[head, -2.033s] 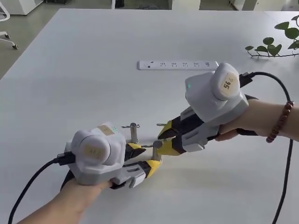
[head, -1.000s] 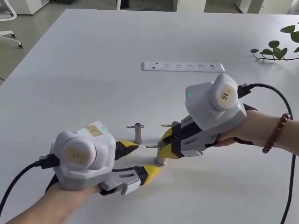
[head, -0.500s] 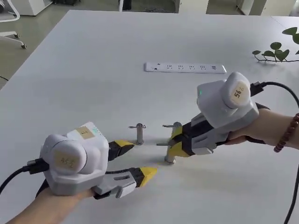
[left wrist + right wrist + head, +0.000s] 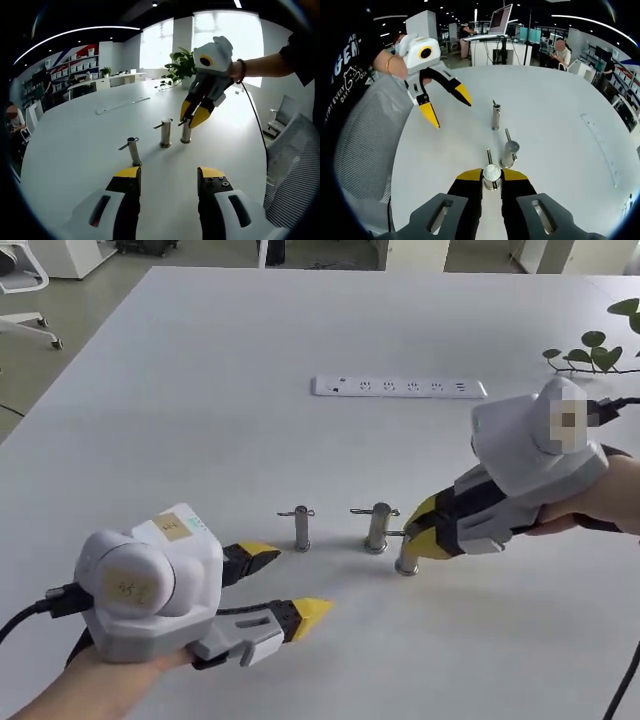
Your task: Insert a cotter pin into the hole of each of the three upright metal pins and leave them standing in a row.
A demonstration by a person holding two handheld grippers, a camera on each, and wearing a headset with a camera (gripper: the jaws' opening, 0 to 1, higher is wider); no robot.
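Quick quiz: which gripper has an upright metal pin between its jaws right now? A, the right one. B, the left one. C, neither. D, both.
A: the right gripper has its jaws closed on either side of a metal pin, while the left gripper is open with nothing between its jaws.

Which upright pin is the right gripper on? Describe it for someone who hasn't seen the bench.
On the white table, in front of the power strip, stand three metal pins in a row. It's the end pin, clamped by the right gripper; the other two stand free.
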